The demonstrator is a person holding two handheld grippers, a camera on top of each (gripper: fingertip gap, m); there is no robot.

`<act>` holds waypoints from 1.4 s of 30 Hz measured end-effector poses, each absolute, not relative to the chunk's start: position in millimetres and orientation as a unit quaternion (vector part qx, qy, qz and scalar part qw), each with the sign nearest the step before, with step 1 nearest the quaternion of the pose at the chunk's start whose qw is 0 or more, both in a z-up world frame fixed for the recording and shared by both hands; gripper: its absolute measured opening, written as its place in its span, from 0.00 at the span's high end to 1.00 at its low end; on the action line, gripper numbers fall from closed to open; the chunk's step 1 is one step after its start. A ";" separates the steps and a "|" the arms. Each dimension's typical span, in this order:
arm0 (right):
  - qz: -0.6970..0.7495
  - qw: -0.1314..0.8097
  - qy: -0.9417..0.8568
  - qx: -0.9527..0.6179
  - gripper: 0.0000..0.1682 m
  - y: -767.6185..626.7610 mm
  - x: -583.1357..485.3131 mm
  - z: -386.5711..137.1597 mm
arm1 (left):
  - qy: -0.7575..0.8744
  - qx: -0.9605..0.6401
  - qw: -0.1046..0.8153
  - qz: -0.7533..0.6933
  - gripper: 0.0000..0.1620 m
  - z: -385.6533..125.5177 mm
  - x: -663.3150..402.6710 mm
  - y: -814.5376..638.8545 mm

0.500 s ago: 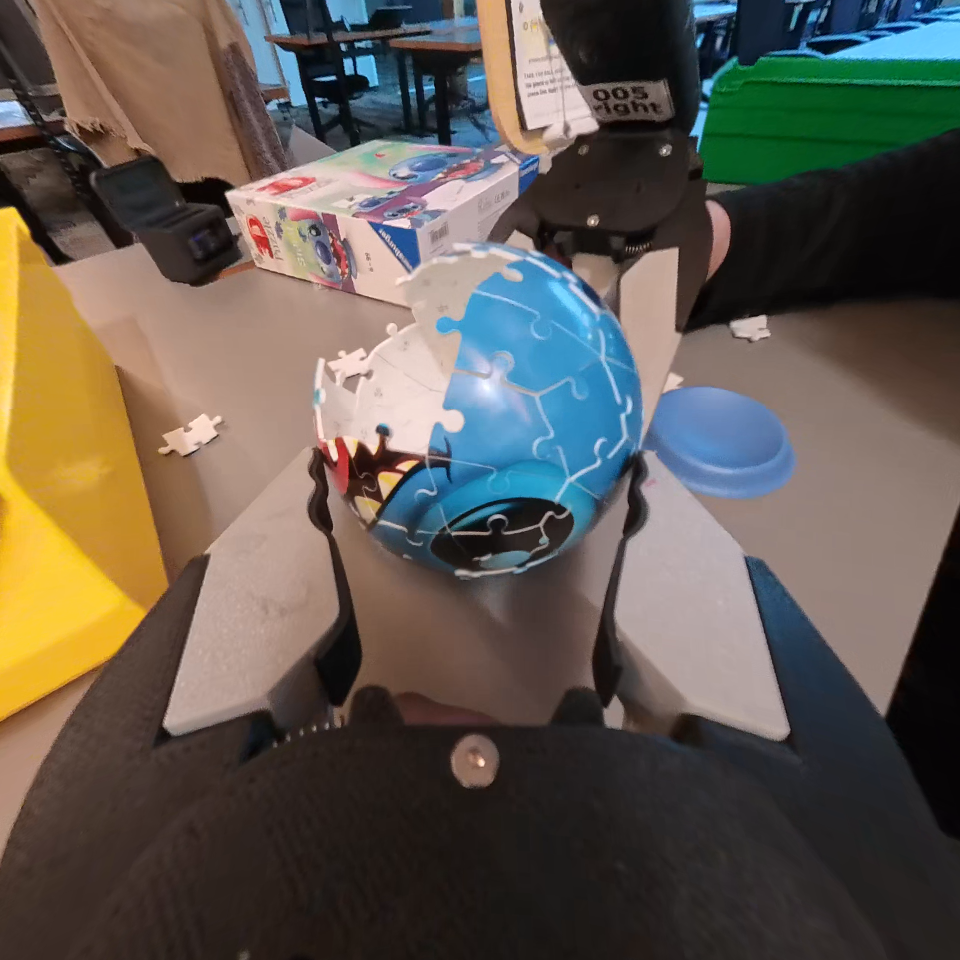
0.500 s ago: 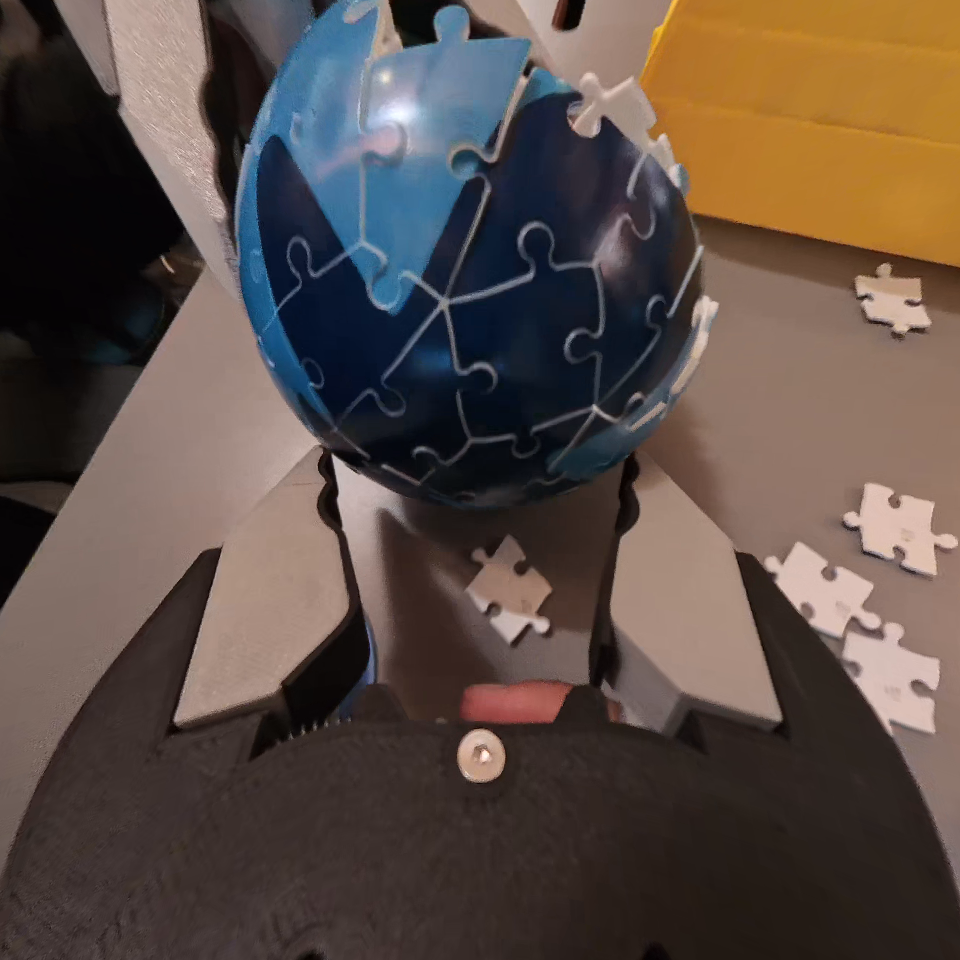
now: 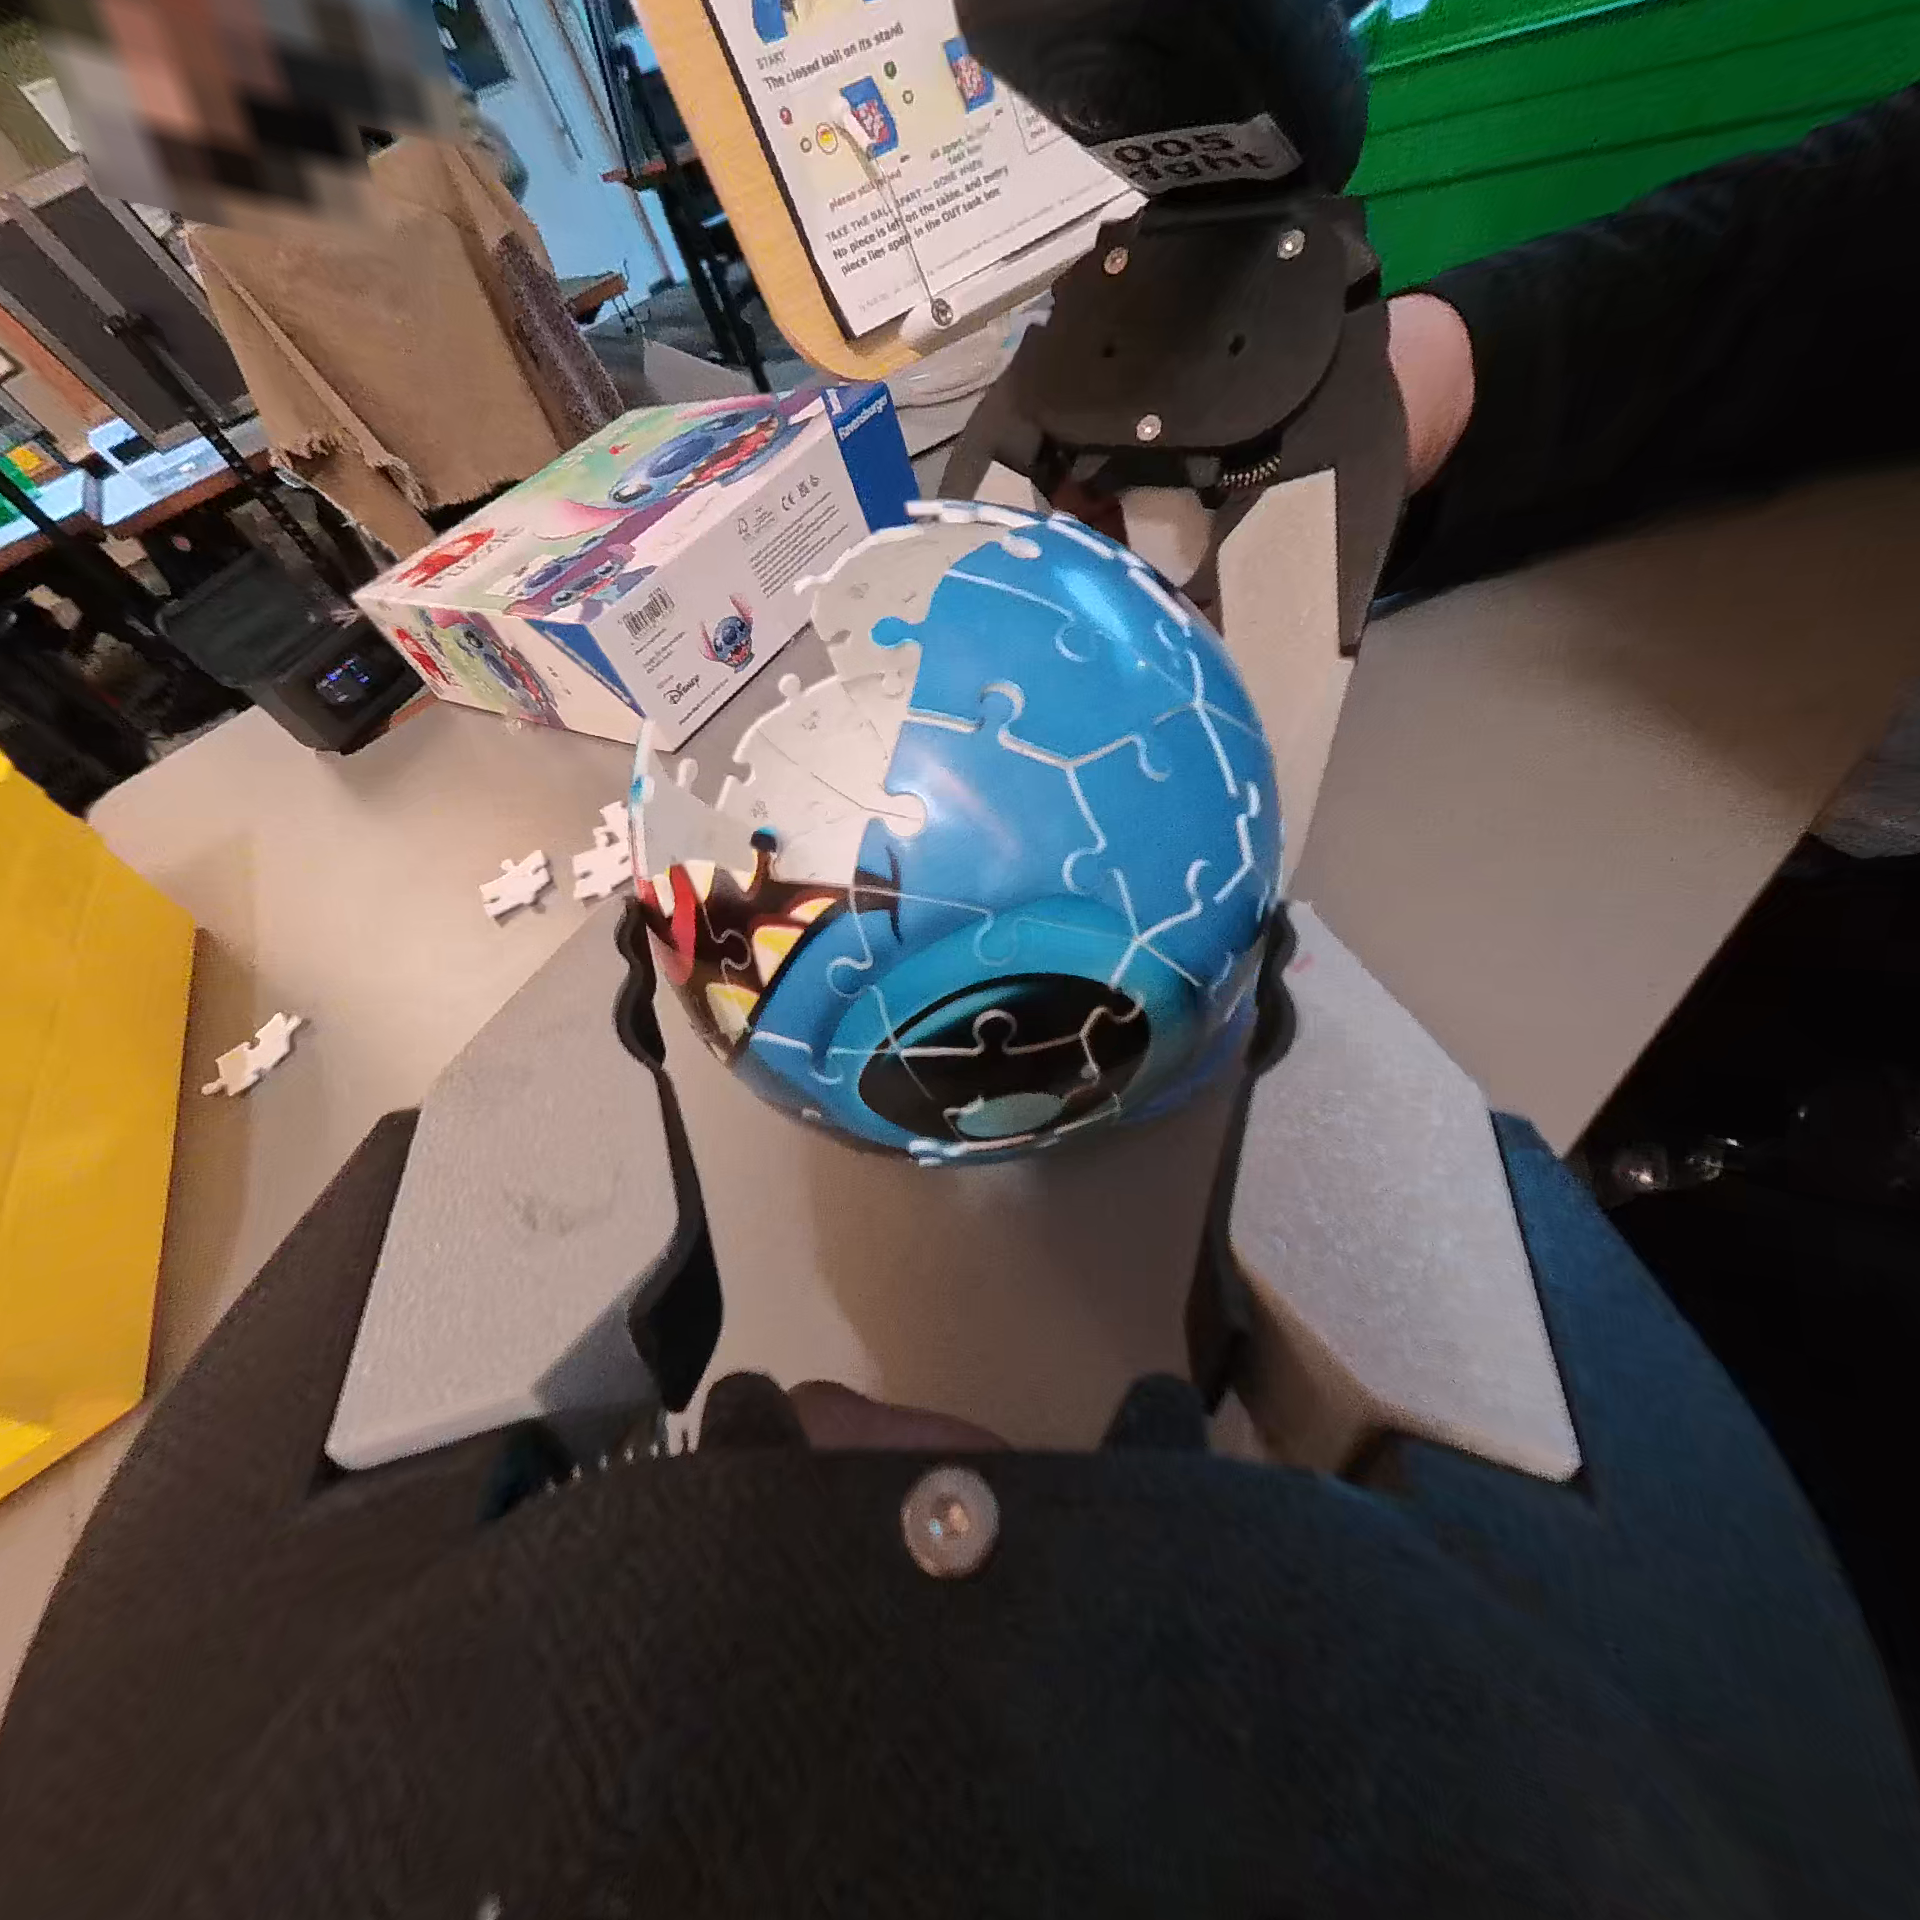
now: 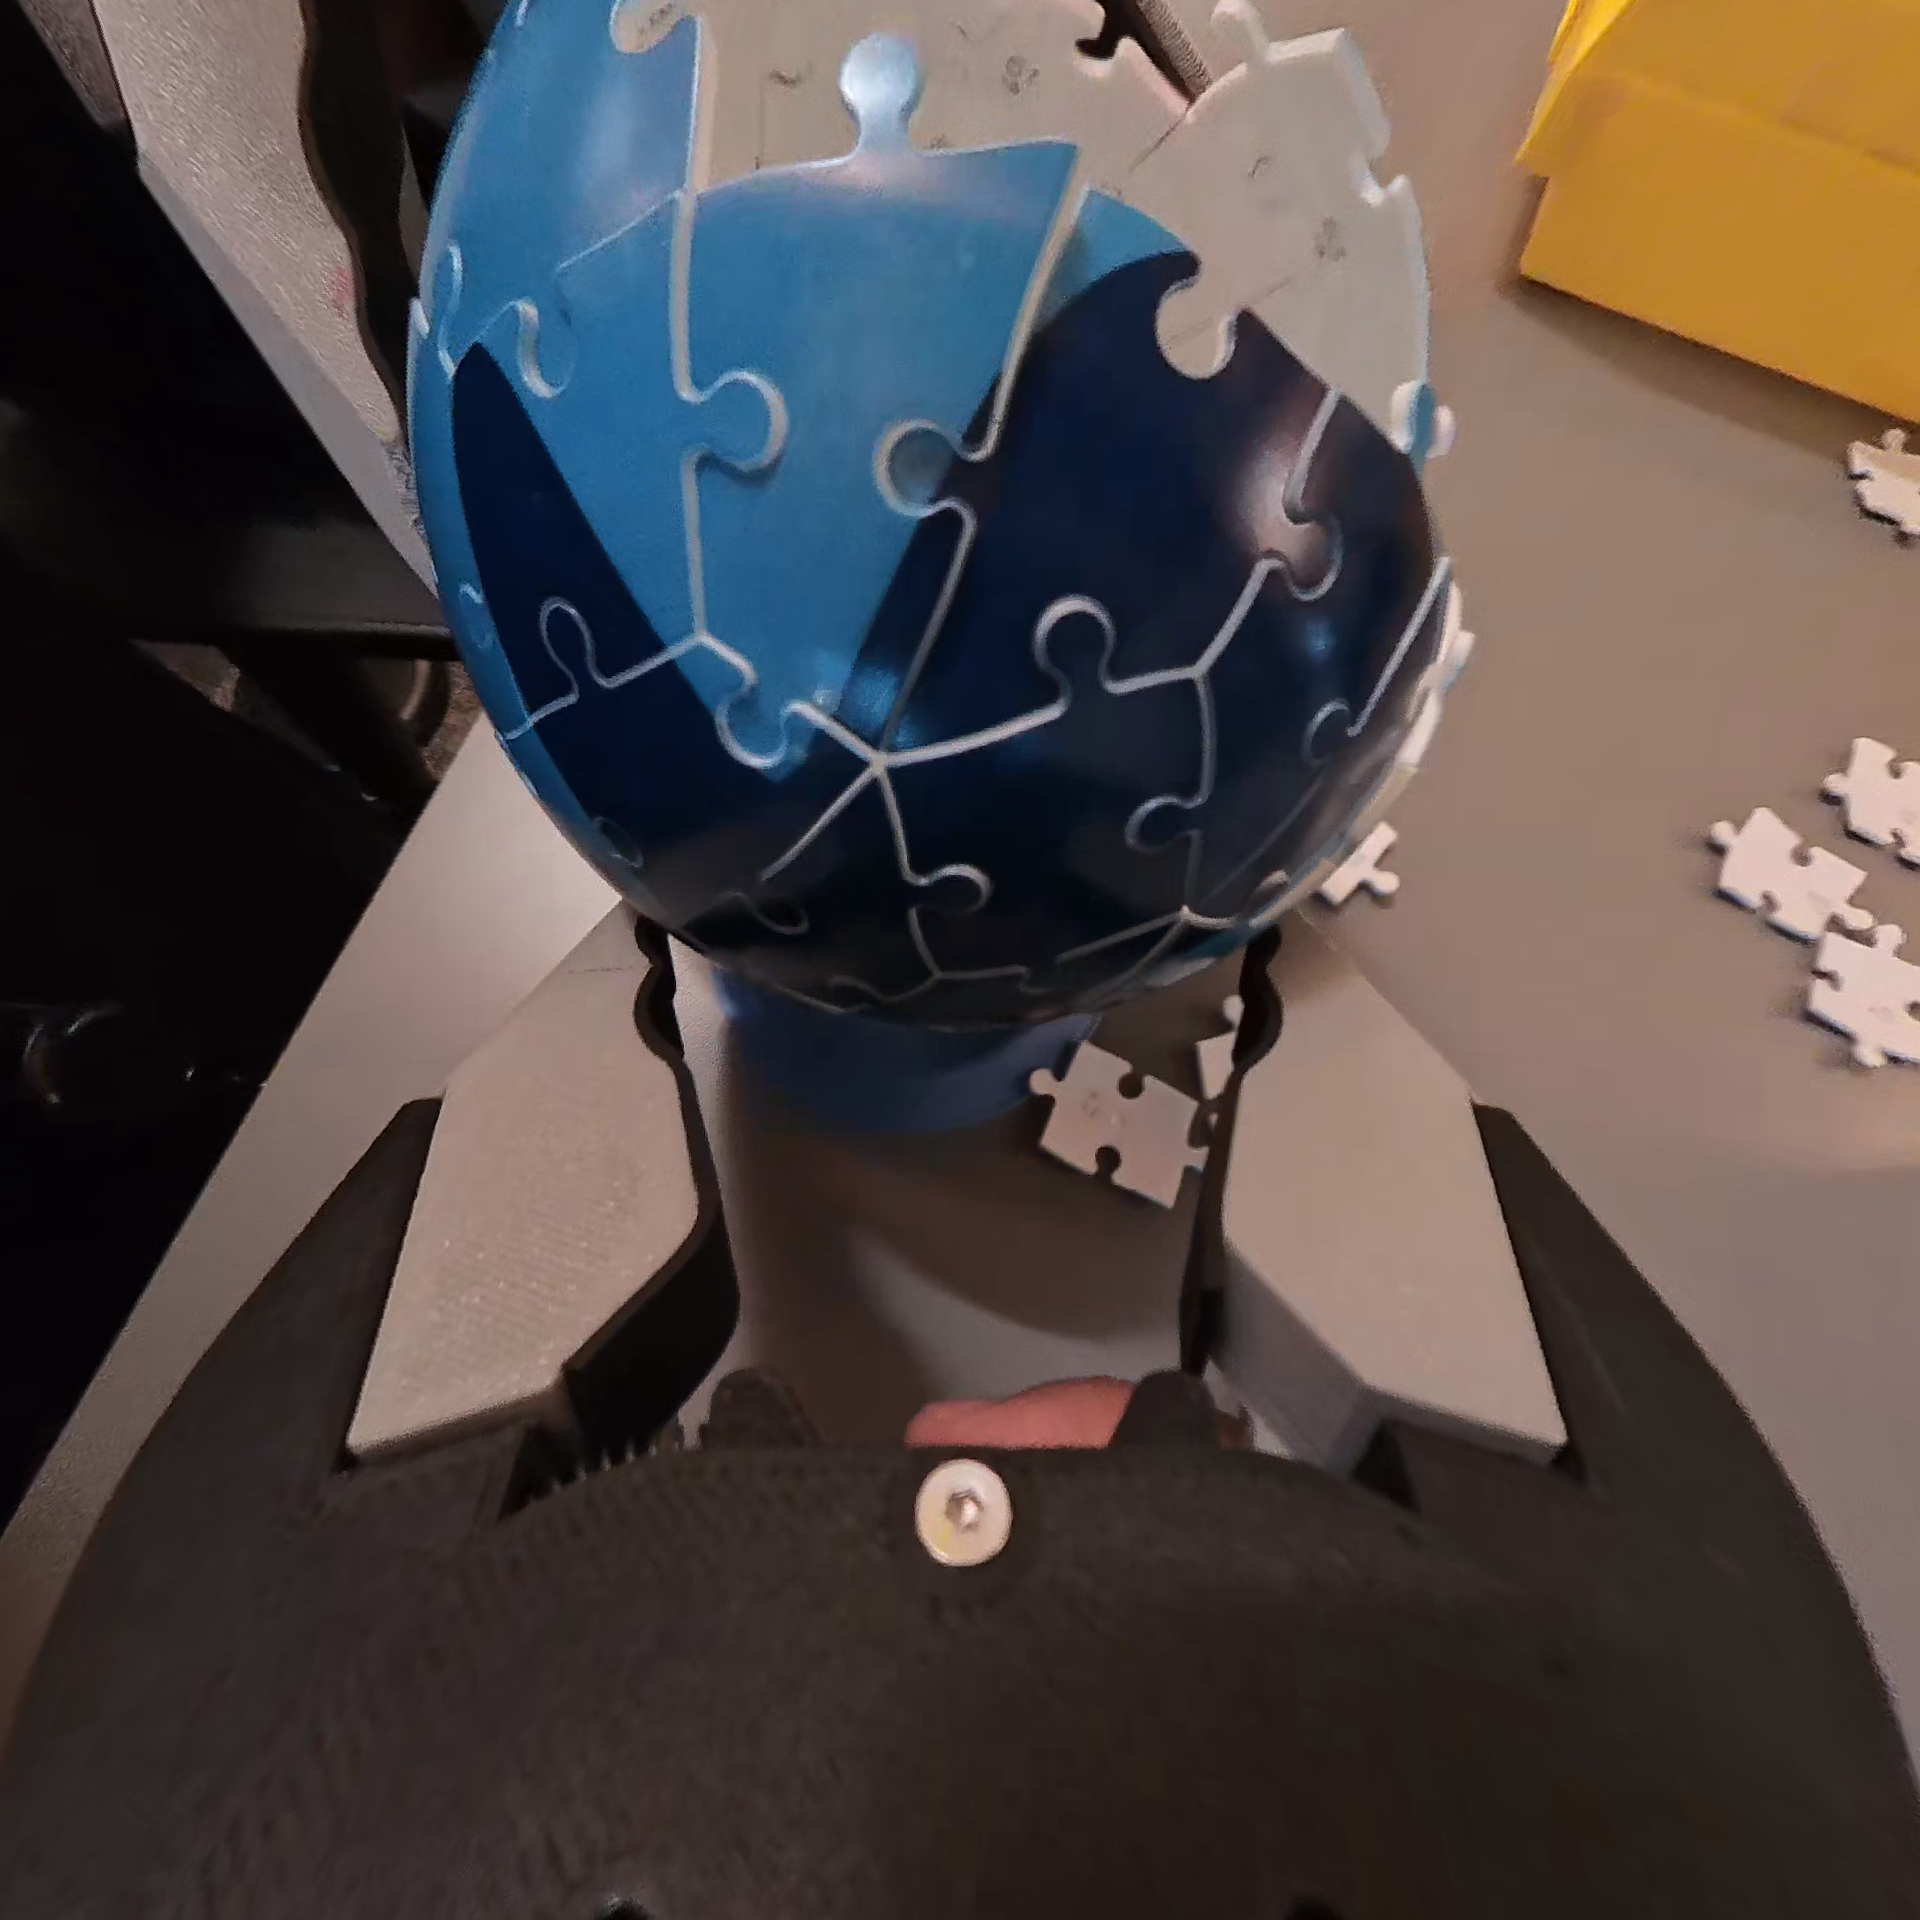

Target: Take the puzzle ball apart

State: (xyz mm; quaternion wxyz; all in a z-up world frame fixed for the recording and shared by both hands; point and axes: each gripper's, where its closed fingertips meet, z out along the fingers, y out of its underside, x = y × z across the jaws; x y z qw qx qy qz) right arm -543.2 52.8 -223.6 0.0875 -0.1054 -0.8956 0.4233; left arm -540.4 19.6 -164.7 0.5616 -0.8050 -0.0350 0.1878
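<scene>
The left gripper (image 3: pixel 956 966) clamps the puzzle ball (image 3: pixel 1039 831) between its fingers, holding it above the grey table (image 3: pixel 1538 748), its top already open with white piece backs showing. Behind the ball, the right gripper (image 4: pixel 951 982) has its fingers spread wide around the ball's far side; whether they touch it is unclear. Loose pieces (image 4: pixel 1787 873) lie on the table beside the ball, and the puzzle box (image 3: pixel 644 592) sits beyond it.

Worktop and what I see lying on it

I see a grey worktop (image 3: pixel 1558 727) strewn with loose white pieces (image 4: pixel 1782 875), several near its far side and one (image 4: pixel 1122 1127) just beside a blue stand (image 4: pixel 894 1070). A printed box (image 3: pixel 644 582) lies flat toward the back, with a small black device (image 3: pixel 312 655) next to it. A yellow bin (image 3: pixel 73 1122) sits at one edge, near two more pieces (image 3: pixel 561 873).
</scene>
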 end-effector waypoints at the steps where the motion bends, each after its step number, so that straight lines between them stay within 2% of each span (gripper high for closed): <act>1: 0.423 0.082 -0.897 -0.101 0.37 54.0 -539.7 -225.4 | -0.034 -0.807 0.557 0.192 0.30 -166.7 -537.1 20.3; 6: 0.430 0.062 -0.897 -0.084 0.37 58.8 -535.0 -228.7 | -0.029 -0.807 0.546 0.221 0.30 -171.2 -528.4 21.7; 12: 0.419 0.065 -0.902 -0.081 0.35 80.5 -538.8 -231.7 | -0.015 -0.805 0.565 0.181 0.36 -169.6 -525.5 17.4; 17: 0.460 0.050 -0.878 -0.119 0.52 114.3 -551.0 -207.9 | -0.021 -0.799 0.587 0.132 0.40 -172.0 -532.0 9.1; 20: 0.473 0.001 -0.873 -0.122 0.55 122.2 -546.2 -200.5 | -0.025 -0.803 0.586 0.110 0.39 -177.9 -537.5 9.6; 23: 0.447 0.064 -0.877 -0.166 0.72 145.1 -582.2 -207.3 | -0.013 -0.806 0.584 0.101 0.39 -183.0 -541.8 -2.2; 27: 0.434 0.019 -0.886 -0.161 0.73 135.0 -596.4 -225.0 | -0.031 -0.786 0.614 0.066 0.44 -172.8 -558.1 -25.3; 31: 0.379 0.034 -0.918 -0.112 0.71 122.1 -609.0 -251.9 | -0.066 -0.786 0.609 0.080 0.46 -167.1 -589.1 -33.9; 33: 0.388 0.012 -0.916 -0.097 0.77 112.0 -606.5 -251.3 | -0.065 -0.793 0.600 0.083 0.47 -169.3 -597.5 -30.2; 35: 0.386 -0.003 -0.919 -0.084 0.91 109.6 -603.5 -251.6 | -0.060 -0.798 0.594 0.079 0.47 -171.6 -603.4 -22.9; 36: 0.389 -0.009 -0.918 -0.081 0.94 108.5 -601.8 -251.7 | -0.055 -0.801 0.592 0.072 0.48 -172.7 -604.9 -18.6; 42: 0.403 0.003 -0.910 -0.099 1.00 117.3 -607.6 -245.1 | -0.029 -0.809 0.584 0.052 0.49 -165.7 -626.6 2.7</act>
